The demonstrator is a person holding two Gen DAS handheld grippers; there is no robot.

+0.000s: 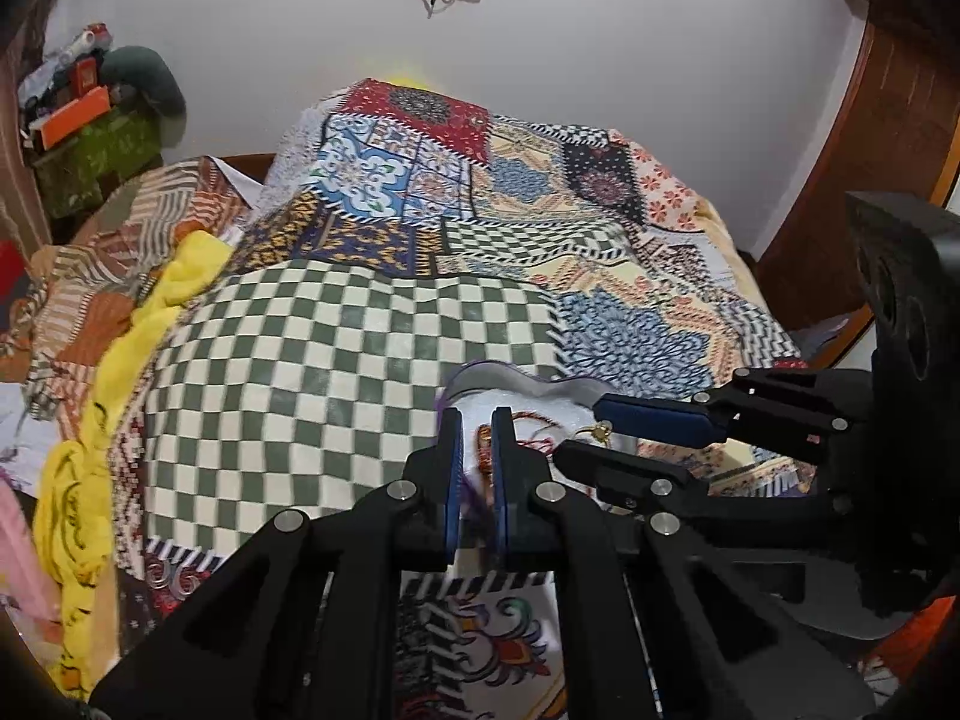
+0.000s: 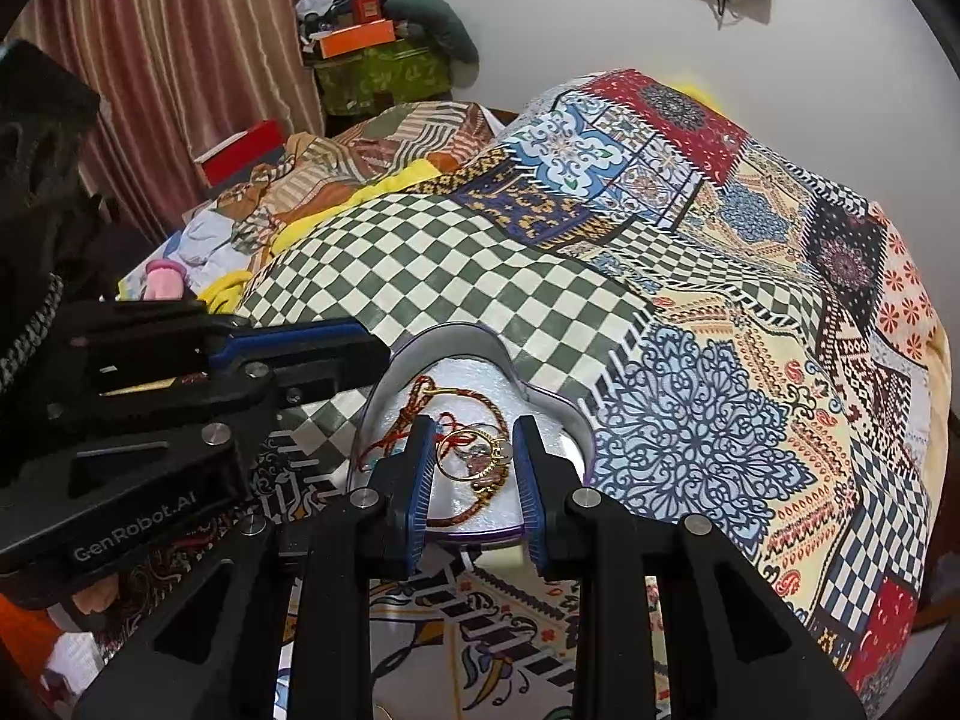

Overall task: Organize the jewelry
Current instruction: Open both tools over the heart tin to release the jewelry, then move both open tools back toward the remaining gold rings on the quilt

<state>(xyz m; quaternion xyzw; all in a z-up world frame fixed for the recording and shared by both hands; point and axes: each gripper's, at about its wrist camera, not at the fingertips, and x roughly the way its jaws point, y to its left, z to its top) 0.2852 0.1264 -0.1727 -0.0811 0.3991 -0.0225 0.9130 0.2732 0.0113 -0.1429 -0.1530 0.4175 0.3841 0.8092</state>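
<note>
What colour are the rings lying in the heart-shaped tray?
Gold. The rings show best in the right wrist view, inside the heart-shaped tray, between the right gripper fingers.

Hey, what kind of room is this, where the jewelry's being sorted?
Most likely a bedroom. A patchwork bedspread covers what looks like a bed, a striped curtain hangs at one side, and boxes and clothes are piled in the corner.

Bed [image 2: 750,312] under patchwork-print bedspread [image 1: 336,360]: heart-shaped clear tray [image 2: 474,339] at lower centre of frame; yellow cloth [image 1: 84,480] and striped brown fabric [image 1: 108,252] at left
</note>
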